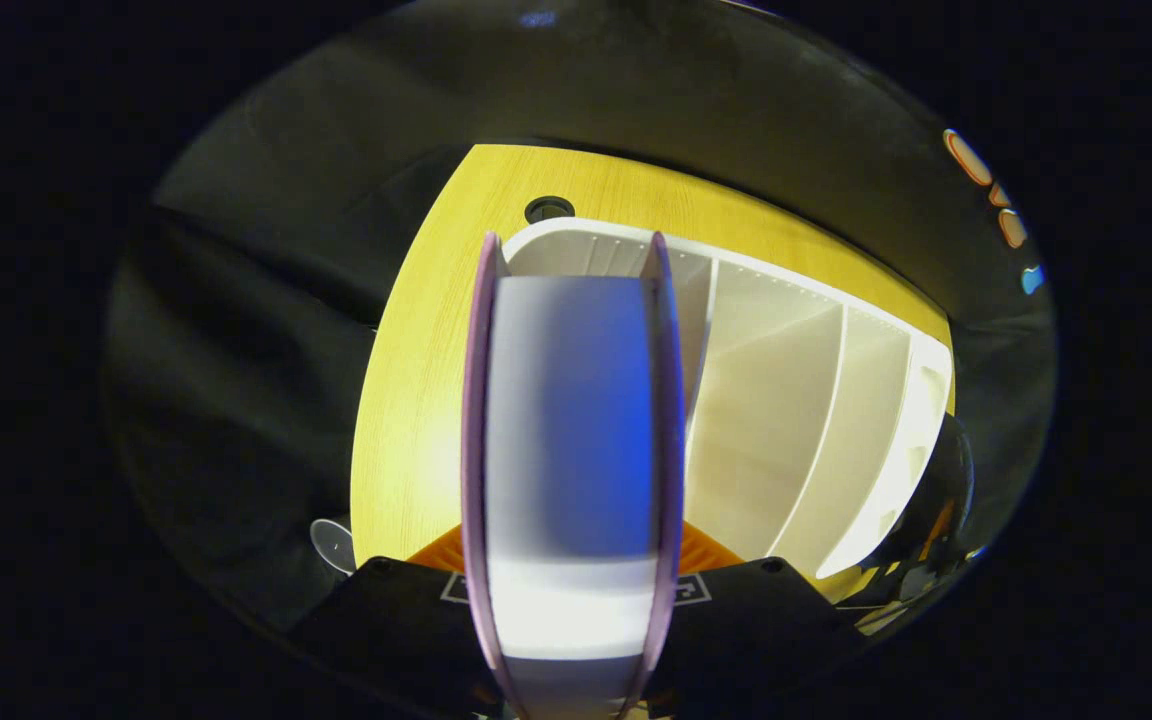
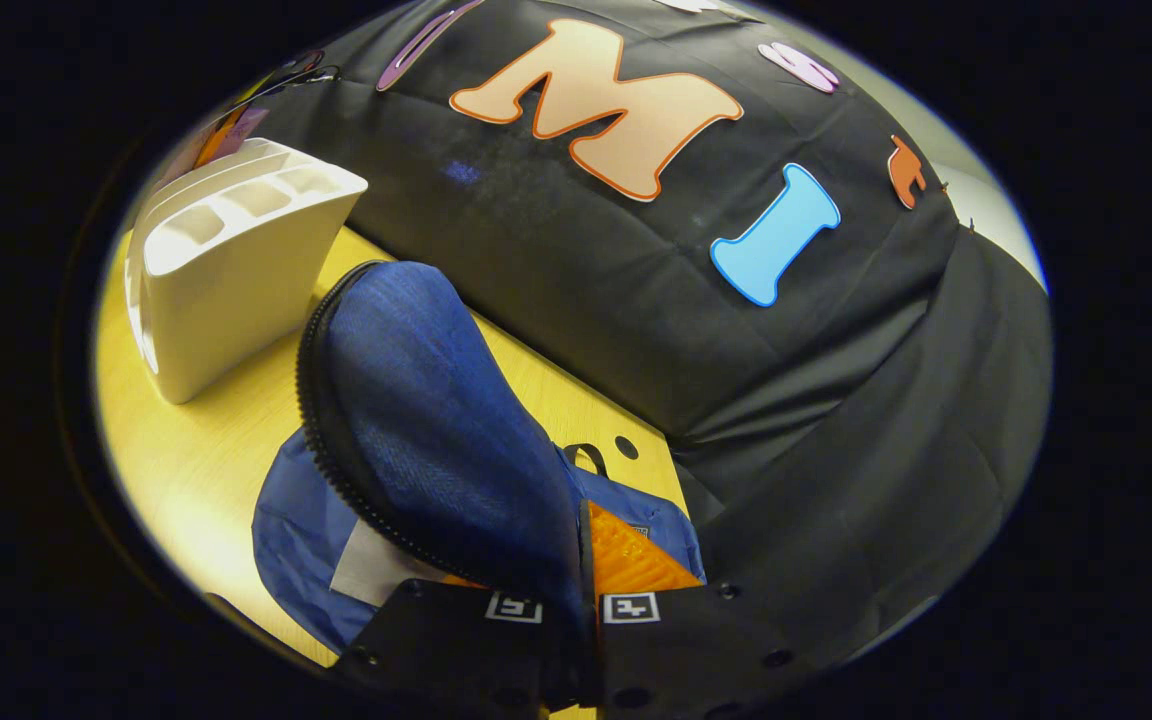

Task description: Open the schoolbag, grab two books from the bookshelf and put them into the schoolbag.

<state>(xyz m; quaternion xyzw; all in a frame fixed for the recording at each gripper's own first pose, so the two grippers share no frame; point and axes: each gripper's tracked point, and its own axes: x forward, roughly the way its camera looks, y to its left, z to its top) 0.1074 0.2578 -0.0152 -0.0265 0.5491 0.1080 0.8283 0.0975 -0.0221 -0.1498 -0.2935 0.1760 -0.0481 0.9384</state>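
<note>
**Carrying a book toward a bag you are holding open**

Lifting the book (image 1: 573, 440) clear of the bookshelf (image 1: 816, 400), you are clamping it in your left gripper (image 1: 573, 580), both fingers pressing its covers from either side so the spine faces the camera in the left gripper view. That edge-on hold is keeping the book narrow, which I judge suits slipping it into a bag mouth. The white bookshelf is lying behind it on the yellow tabletop (image 1: 416, 400), and the slots you can see are standing empty.

In the right gripper view, your right gripper (image 2: 576, 590) is pinching the blue flap (image 2: 416, 400) of the schoolbag (image 2: 306, 540) and raising it, its zipper edge curling up and away from the body. You are holding it high so the opening stays wide for the incoming book. The bag is resting on the table near the bookshelf (image 2: 226, 260), just in front of it.

Whether a book is already inside I cannot tell; the flap is hiding the interior.
</note>
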